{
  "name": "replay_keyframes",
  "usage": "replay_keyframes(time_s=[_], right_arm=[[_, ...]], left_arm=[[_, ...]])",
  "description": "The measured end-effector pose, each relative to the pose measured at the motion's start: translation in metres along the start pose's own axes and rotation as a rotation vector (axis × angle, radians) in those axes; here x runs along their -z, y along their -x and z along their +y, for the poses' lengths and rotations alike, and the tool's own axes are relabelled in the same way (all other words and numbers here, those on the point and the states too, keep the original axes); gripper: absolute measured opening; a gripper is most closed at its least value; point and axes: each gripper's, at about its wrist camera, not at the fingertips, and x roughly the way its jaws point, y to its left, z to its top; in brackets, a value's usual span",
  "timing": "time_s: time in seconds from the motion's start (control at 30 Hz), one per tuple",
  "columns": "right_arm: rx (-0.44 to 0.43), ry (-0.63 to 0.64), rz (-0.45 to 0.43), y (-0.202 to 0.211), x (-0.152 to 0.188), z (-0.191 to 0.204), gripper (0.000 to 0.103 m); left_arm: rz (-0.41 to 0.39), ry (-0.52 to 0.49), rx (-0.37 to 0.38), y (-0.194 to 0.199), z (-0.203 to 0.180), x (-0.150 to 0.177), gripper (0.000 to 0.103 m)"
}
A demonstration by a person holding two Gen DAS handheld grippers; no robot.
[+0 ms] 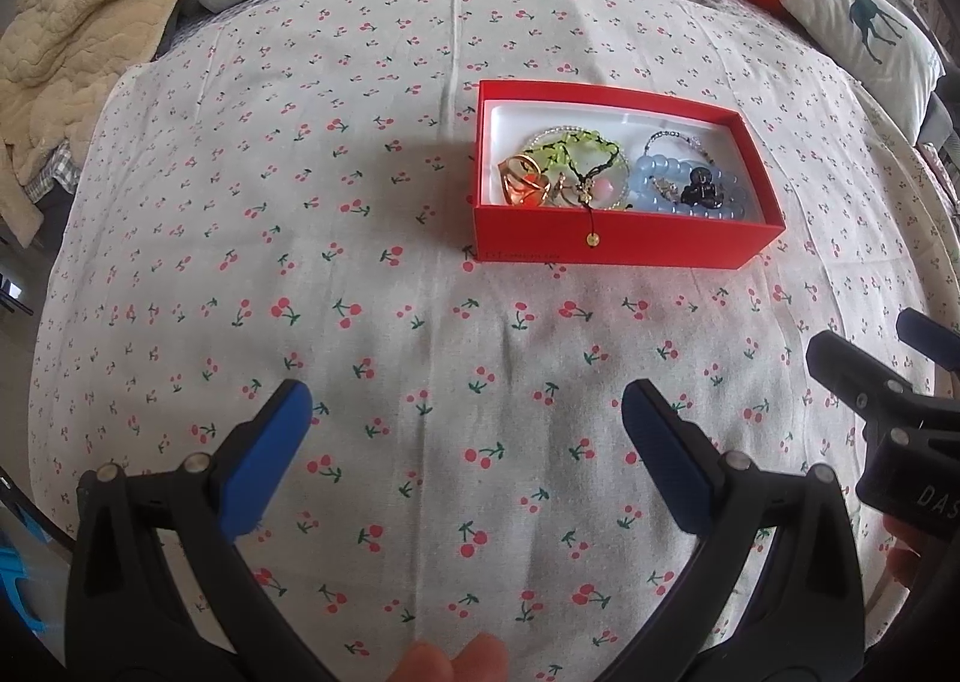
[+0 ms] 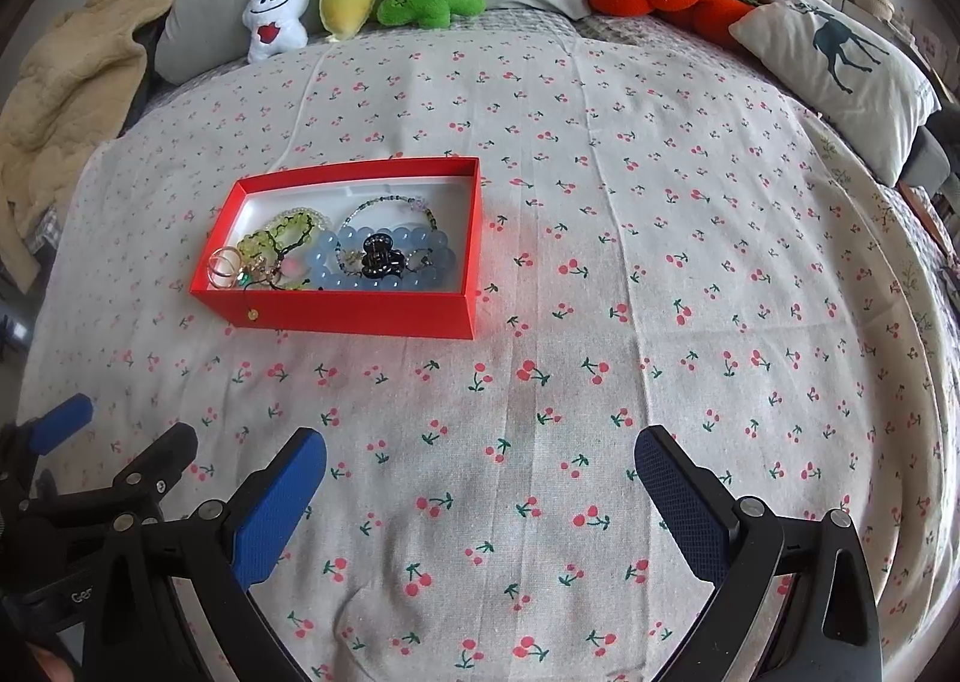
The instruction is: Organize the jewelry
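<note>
In the left wrist view, the left gripper [image 1: 467, 430] hangs over the cherry-print bedsheet [image 1: 240, 238] with its fingers spread wide and nothing between them. The red box [image 1: 624, 244] sits far and to the right, already holding the blue bead bracelet [image 1: 645, 184], the green bead strand [image 1: 564, 144] and the gold rings [image 1: 525, 184]. In the right wrist view, the right gripper [image 2: 480, 493] is likewise spread and empty, the box far left; both seem pulled back because the jewelry looks gathered.
</note>
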Motion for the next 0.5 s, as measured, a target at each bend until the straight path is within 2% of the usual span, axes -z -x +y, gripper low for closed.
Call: replay_keyframes(time_s=[0.5], right_arm=[[0.006, -0.01, 0.008, -0.0014, 0.0007, -0.0012, 0.103]], left_arm=[[0.003, -0.008, 0.004, 0.0004, -0.0021, -0.0001, 0.103]])
